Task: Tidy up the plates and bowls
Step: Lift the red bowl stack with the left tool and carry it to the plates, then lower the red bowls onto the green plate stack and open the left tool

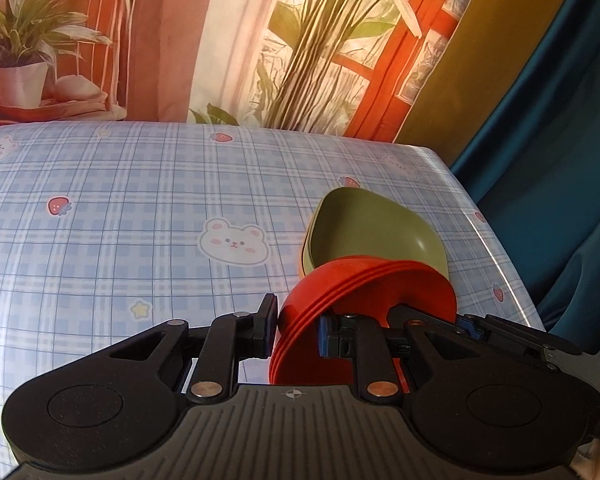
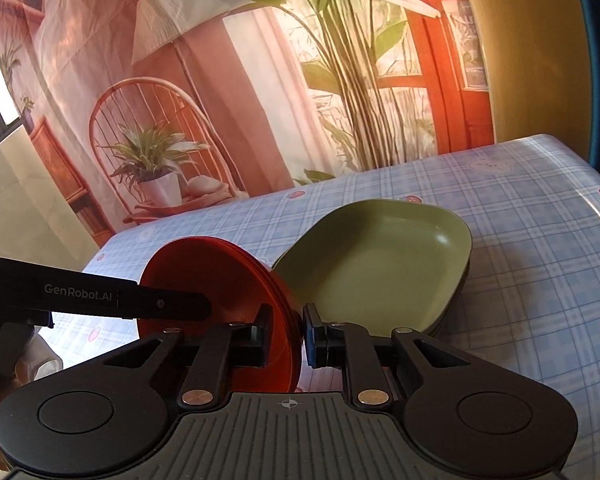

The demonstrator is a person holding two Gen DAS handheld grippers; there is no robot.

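A stack of red bowls (image 1: 340, 300) is held tilted above the checked tablecloth (image 1: 140, 208). My left gripper (image 1: 294, 330) is shut on the stack's rim on one side. My right gripper (image 2: 286, 336) is shut on the rim of the same red stack (image 2: 220, 280) from the other side. The left gripper's black arm (image 2: 100, 300) shows in the right wrist view. A green squarish plate (image 1: 372, 232) lies on the table just beyond the red stack; it also shows in the right wrist view (image 2: 380, 264), stacked on darker dishes.
The table's right edge (image 1: 500, 248) runs close to the green plate, with blue fabric (image 1: 560, 160) beyond it. A printed backdrop (image 1: 260, 40) hangs behind the table's far edge.
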